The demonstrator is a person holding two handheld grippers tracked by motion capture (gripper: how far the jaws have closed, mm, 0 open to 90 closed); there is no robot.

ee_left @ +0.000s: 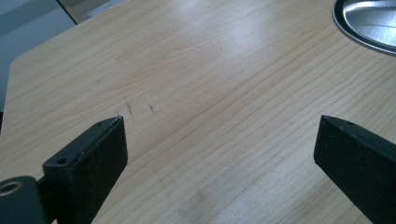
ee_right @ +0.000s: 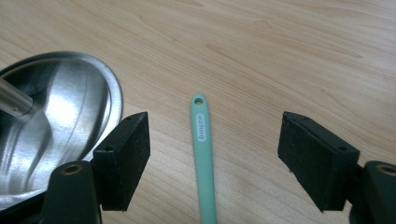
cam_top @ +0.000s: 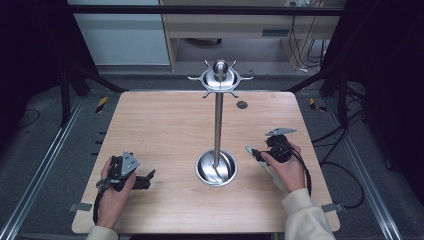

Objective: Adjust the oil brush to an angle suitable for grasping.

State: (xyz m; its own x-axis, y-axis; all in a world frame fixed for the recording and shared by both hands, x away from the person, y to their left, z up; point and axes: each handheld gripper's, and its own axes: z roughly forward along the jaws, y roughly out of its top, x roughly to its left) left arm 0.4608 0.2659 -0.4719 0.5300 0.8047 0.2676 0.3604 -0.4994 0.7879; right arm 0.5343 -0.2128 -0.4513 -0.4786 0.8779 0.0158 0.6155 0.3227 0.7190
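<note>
Wooden table — right gripper spread around a flat mint utensil handle; closing too high could skid it toward the stand's steel base.

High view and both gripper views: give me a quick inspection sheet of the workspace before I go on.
Surface: wooden table, faint scuff marks in the left gripper view.
Job's things: green utensil handle lying flat, hang hole at its tip; steel rack stand upright, hooks on top, round base dish.
Clutter: small dark disc near the far edge.
Grippers: left gripper open, over bare wood; right gripper open, fingers astride the handle, not touching.
Cables: one trails from each gripper.
Surroundings: dark frame, cabinet behind.
</note>
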